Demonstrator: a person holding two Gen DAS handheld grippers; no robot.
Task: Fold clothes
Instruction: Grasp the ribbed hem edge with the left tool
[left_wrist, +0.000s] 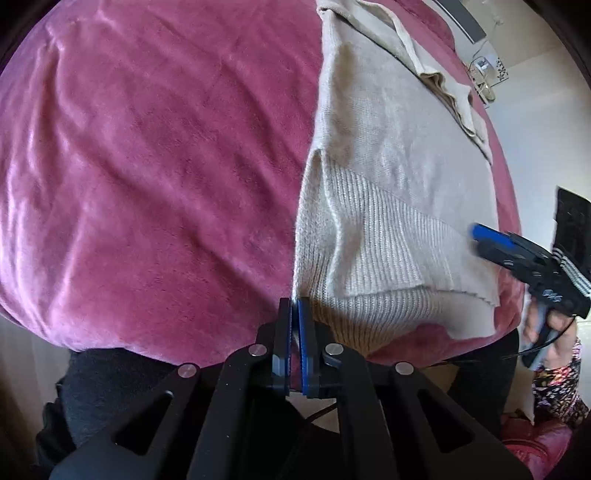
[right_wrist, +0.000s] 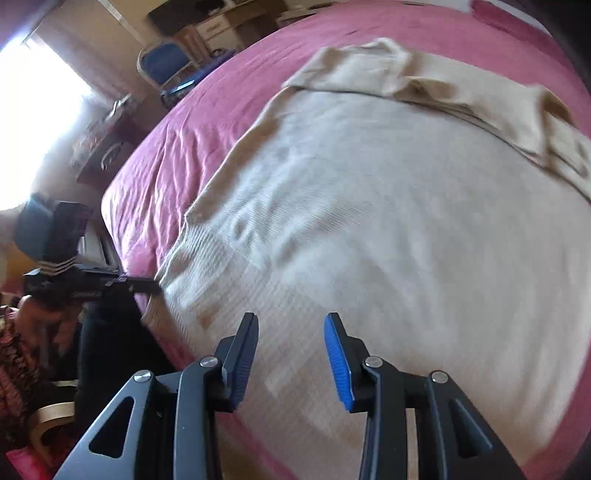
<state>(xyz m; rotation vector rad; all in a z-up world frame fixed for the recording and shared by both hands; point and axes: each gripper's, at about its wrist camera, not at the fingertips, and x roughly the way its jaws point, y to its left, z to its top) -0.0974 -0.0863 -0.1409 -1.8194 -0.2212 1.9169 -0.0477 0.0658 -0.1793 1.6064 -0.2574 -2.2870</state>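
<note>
Sweater (left_wrist: 391, 206), cream knit, lies spread flat on pink bedspread (left_wrist: 155, 177), ribbed hem at the near bed edge, a sleeve bunched along the far side. Left gripper (left_wrist: 294, 306) is clamped on the hem's left corner, fabric pinched between its pads. Right gripper (right_wrist: 291, 328) hangs over the sweater's near part with jaws parted, nothing between them; right view is motion-blurred. Person's hand (left_wrist: 546, 332) holds the right gripper's handle beside the bed. Blue chair (right_wrist: 166, 66) stands past the bed.

The left gripper (left_wrist: 294, 306) is pointing steeply down, jaws pressed together; the right gripper (right_wrist: 291, 325) is hovering, jaws parted.
</note>
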